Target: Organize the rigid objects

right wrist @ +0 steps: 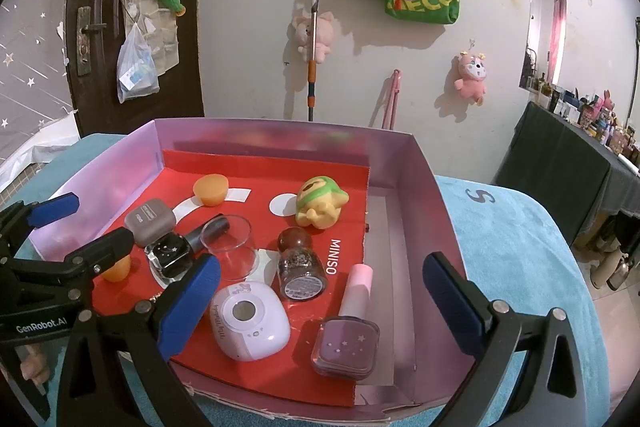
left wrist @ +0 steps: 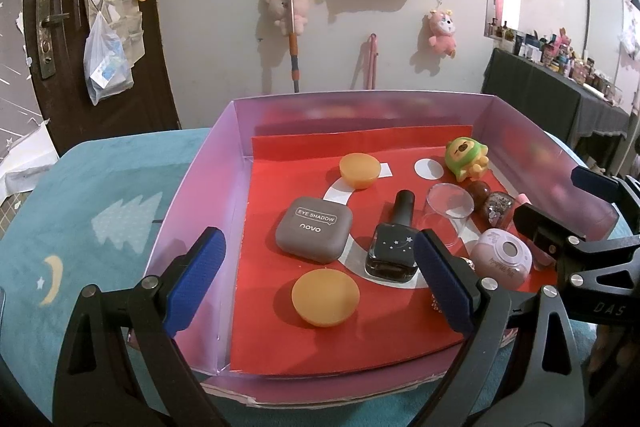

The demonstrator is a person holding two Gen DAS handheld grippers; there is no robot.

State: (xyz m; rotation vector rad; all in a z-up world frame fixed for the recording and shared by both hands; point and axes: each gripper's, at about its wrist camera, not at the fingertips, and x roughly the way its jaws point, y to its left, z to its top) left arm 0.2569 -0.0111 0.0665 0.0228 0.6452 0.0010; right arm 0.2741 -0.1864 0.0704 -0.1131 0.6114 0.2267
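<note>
Nearest the left gripper, spread wide and empty, lies an orange disc, just in front of the black nail polish bottle. That glass bottle looks small, stiff, slippery and breakable; grasp its square body. The right gripper, also wide and empty, hovers near the bottle by the lilac case.

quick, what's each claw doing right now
Left claw: open, holding nothing, above the box.
Right claw: open, holding nothing.
</note>
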